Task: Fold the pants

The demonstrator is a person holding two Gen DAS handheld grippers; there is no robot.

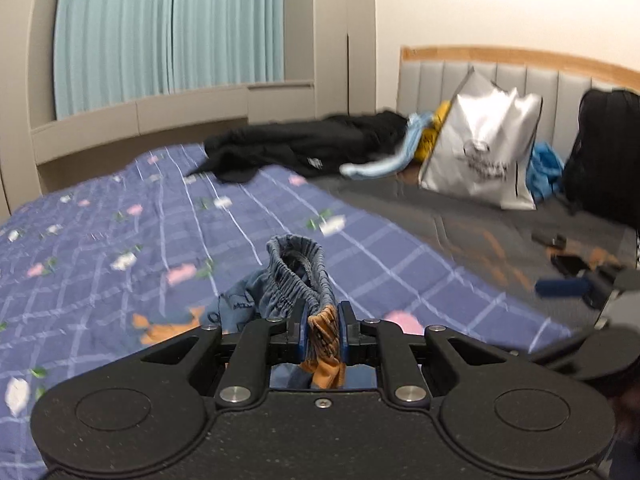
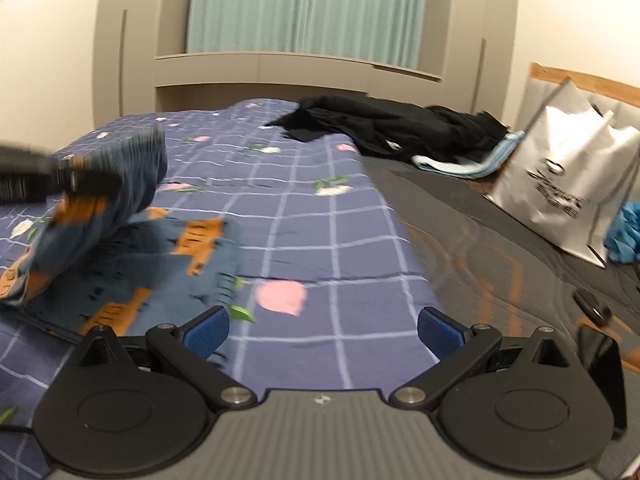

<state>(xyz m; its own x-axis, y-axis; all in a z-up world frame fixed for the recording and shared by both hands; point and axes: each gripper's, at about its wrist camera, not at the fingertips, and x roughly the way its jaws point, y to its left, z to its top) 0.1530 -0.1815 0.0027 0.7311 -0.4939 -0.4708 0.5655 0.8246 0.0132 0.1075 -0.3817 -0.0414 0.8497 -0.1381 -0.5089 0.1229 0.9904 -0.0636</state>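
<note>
The small blue-and-orange printed pants (image 1: 296, 280) are pinched by the left gripper (image 1: 323, 334); the right gripper (image 2: 322, 332) is spread and empty, so the 1-sided hold could let the cloth bunch or slip.

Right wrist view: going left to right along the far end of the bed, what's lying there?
Black jacket → light blue cloth → white shopping bag → bright blue fabric at the frame's right edge. The bag stands upright against the headboard.

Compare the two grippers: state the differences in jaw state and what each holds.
The left gripper is shut on the blue-and-orange patterned pants, lifting the elastic waistband; the right gripper is open and holds nothing, above the purple checked quilt. Both have blue finger pads.
</note>
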